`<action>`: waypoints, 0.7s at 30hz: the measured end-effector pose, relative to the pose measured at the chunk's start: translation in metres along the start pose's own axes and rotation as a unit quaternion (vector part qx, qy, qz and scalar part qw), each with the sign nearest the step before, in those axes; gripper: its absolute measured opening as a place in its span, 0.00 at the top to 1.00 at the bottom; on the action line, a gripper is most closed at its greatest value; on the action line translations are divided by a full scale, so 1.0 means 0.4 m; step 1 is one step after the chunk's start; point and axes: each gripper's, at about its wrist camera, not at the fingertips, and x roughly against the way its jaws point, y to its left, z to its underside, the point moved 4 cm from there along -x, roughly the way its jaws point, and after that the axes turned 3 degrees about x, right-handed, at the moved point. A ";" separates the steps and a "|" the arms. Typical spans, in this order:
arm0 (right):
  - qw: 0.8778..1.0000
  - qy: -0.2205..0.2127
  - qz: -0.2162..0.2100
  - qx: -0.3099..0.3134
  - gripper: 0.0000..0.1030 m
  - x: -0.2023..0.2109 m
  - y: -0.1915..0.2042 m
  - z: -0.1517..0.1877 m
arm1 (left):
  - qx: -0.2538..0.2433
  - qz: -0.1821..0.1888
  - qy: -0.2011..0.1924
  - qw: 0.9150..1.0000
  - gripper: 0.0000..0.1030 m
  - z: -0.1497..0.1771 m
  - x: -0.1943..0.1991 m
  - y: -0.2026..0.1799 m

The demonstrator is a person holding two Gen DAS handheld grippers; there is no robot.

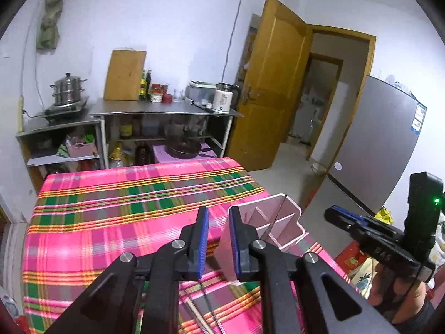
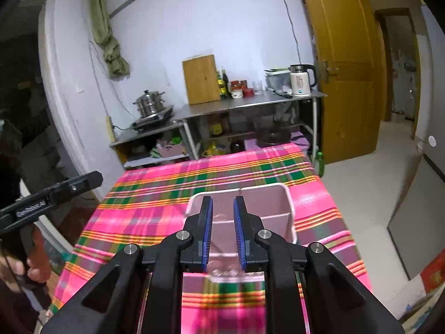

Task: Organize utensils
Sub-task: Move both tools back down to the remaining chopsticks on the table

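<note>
Pink divided holder (image 1: 281, 222) upright on plaid cloth — 1 thin utensil (image 1: 278, 214) leaning inside.

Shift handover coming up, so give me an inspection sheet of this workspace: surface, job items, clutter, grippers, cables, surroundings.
Surface: table under a pink plaid cloth, mostly bare.
Job's things: pink divided utensil holder upright near the cloth's right edge, one thin metal stick leaning in it; chopsticks lying on the cloth below the left gripper.
Clutter: nothing seen on the cloth.
Grippers: left gripper open, nothing between the pads; right gripper open, empty, hovering over the holder.
Cables: a wire runs down the wall towards the kettle.
Surroundings: steel counter with cutting board, bottles and jars; steamer pot; open wooden door; grey fridge.
</note>
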 end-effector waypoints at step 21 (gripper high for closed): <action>0.997 0.042 -0.048 0.035 0.85 0.087 0.174 0.221 | 0.025 -0.047 0.029 0.998 0.85 0.314 0.183 0.123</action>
